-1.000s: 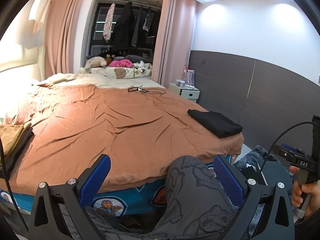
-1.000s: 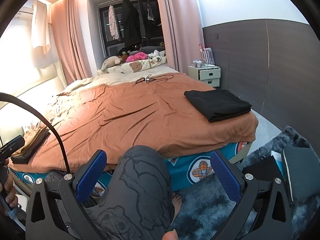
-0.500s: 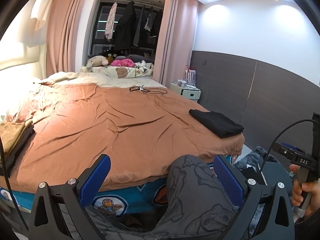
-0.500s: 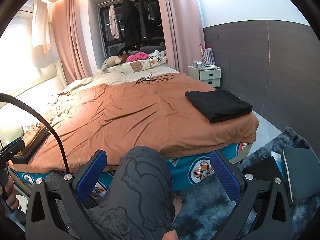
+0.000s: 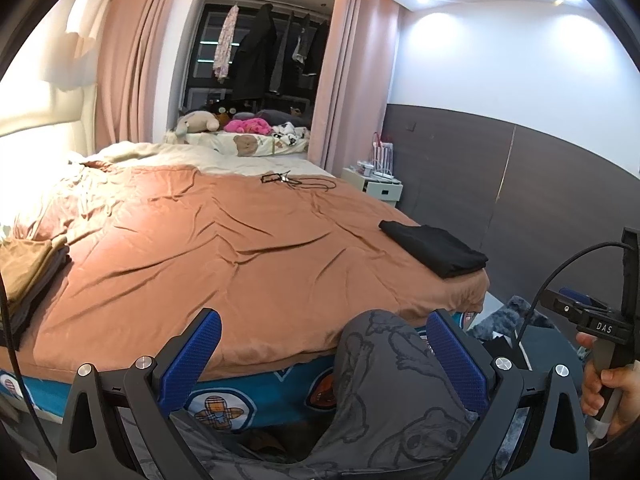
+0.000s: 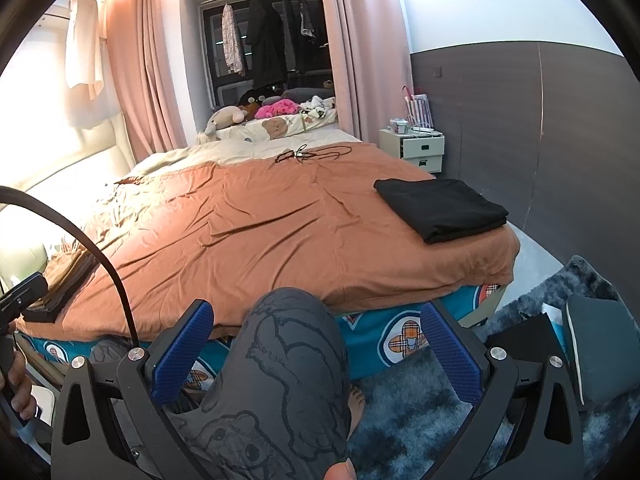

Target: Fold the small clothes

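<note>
Bed under a rust-orange sheet fills the view; its wide middle lies bare up to the near edge. Folded black garment sits at the right corner, close to the side edge. Stack of folded clothes at the left edge. Cord and glasses lie far back. Left gripper and right gripper: jaws wide apart, empty, held low over a patterned knee. Against the earlier frames, almost nothing differs; the view sits slightly closer.

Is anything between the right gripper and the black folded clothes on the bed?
Only the person's knee, right between the open right gripper fingers. Past it, orange bedspread lies bare up to the black folded clothes.
</note>
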